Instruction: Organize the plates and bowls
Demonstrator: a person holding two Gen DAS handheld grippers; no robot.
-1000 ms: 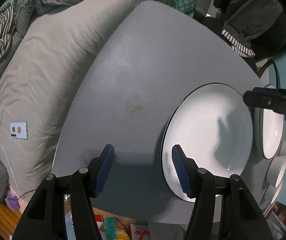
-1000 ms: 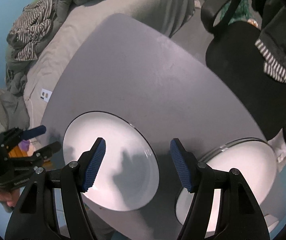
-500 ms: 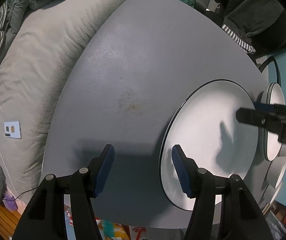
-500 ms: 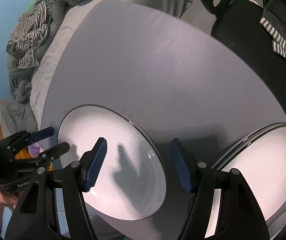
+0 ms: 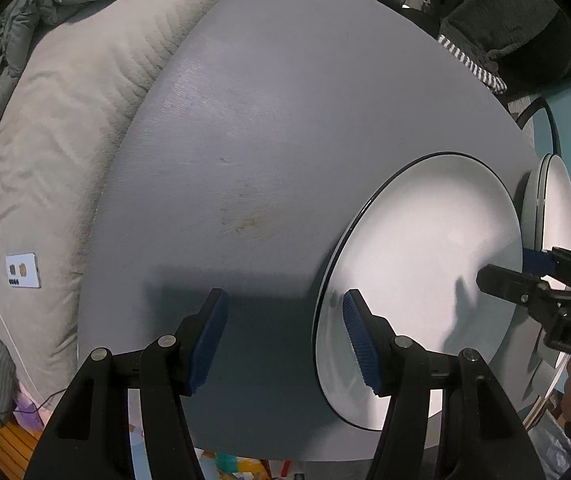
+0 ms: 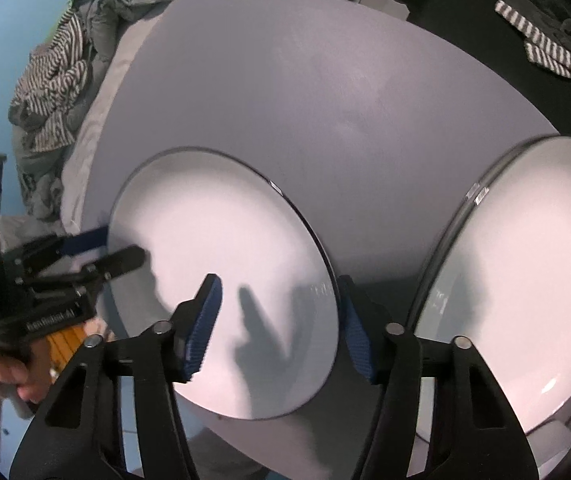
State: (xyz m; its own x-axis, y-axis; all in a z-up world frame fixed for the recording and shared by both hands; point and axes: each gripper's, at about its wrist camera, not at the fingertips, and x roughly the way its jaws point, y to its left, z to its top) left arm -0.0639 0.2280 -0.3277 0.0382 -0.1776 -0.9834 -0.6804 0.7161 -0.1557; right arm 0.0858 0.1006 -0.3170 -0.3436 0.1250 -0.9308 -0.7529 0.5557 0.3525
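A large white plate with a dark rim (image 5: 425, 280) (image 6: 221, 280) lies on the grey round table (image 5: 265, 120) (image 6: 325, 100). My left gripper (image 5: 285, 336) is open, its right finger over the plate's left rim, nothing between the pads. My right gripper (image 6: 281, 328) is open and straddles the plate's right rim. It also shows in the left wrist view (image 5: 525, 268), with one finger above and one below that edge. A stack of white plates (image 6: 525, 280) (image 5: 553, 208) sits to the right.
A beige cushion (image 5: 45, 160) and piled clothes (image 6: 53, 80) border the table's left side. A black chair (image 6: 485, 40) with a striped cloth stands behind. The table's near edge is close to both grippers.
Both grippers moved in toward the plate. My right gripper's fingers came down to the plate's right rim. My left gripper's right finger now sits at the left rim. The plate stayed put.
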